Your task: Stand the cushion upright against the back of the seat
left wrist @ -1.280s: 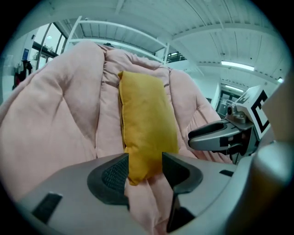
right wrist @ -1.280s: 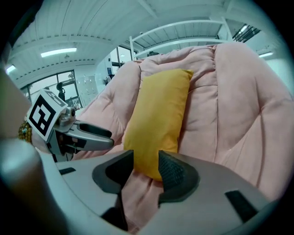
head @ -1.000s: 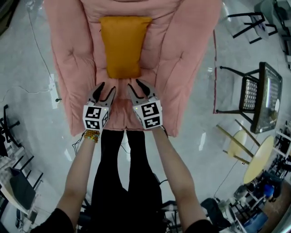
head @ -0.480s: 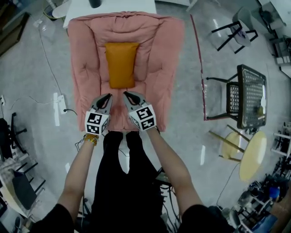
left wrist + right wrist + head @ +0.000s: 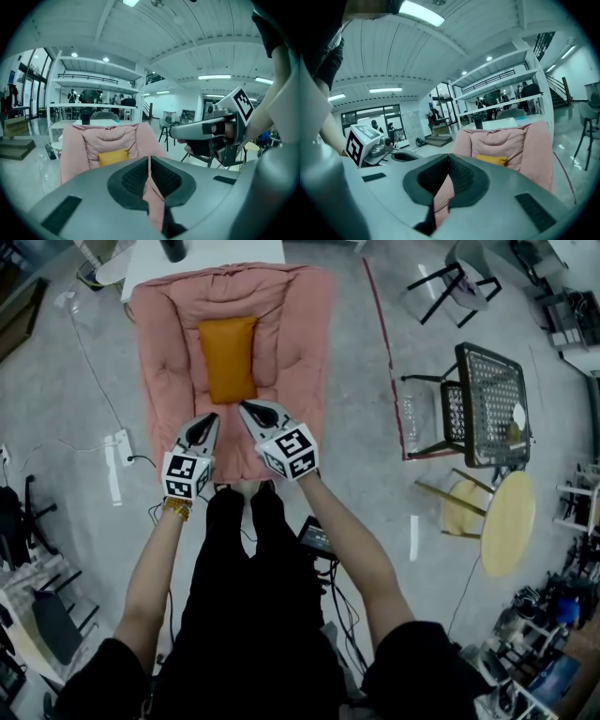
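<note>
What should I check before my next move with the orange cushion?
1. Orange rectangular cushion rests against the backrest of the pink padded seat: ok.
2. Cushion fully upright, not slumped: cannot tell.
3. Left gripper shut, clear of the cushion: ok.
4. Right gripper shut, clear of the cushion: ok.
5. Black mesh chair apart from the seat: ok.

the grey left gripper (image 5: pixel 149 159) has just closed its jaws, with nothing between the black ribbed pads. beyond them is a pink padded seat (image 5: pixel 110 135) with a small yellow-orange cushion (image 5: pixel 113 157) low against its backrest. the right gripper (image 5: pixel 174 131) reaches in from the right.
</note>
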Demonstrator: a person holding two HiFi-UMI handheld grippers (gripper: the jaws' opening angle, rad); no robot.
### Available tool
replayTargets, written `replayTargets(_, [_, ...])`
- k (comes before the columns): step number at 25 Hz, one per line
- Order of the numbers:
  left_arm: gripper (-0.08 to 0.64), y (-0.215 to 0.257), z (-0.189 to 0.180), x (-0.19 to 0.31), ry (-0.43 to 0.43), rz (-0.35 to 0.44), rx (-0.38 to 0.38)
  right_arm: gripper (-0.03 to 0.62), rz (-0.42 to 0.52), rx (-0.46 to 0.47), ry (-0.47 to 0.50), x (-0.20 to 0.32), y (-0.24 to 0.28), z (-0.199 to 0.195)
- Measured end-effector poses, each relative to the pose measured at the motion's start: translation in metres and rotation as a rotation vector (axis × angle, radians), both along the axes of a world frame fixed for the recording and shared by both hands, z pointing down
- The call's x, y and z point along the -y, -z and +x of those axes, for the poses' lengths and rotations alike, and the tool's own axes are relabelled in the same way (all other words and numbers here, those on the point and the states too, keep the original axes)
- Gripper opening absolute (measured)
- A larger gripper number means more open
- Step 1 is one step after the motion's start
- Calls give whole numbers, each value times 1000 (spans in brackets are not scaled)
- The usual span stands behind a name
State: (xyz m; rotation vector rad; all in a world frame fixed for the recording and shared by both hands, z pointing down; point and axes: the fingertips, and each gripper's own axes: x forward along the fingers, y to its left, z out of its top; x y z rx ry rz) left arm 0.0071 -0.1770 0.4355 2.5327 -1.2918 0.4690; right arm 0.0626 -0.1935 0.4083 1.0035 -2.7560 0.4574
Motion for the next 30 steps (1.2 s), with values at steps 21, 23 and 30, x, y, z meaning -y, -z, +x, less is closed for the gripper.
replayTargets(21, [28,136,9,-17,-9,231,-33,17,170,96,-93,-20,120,45])
replayTargets(23, [28,145,9,-20,-8,258,-36,17,172,107,-105,-23,124,49])
replayTargets(30, [28,159,8,-20,36,318,-27,17,215,64,-110,-31,128,46])
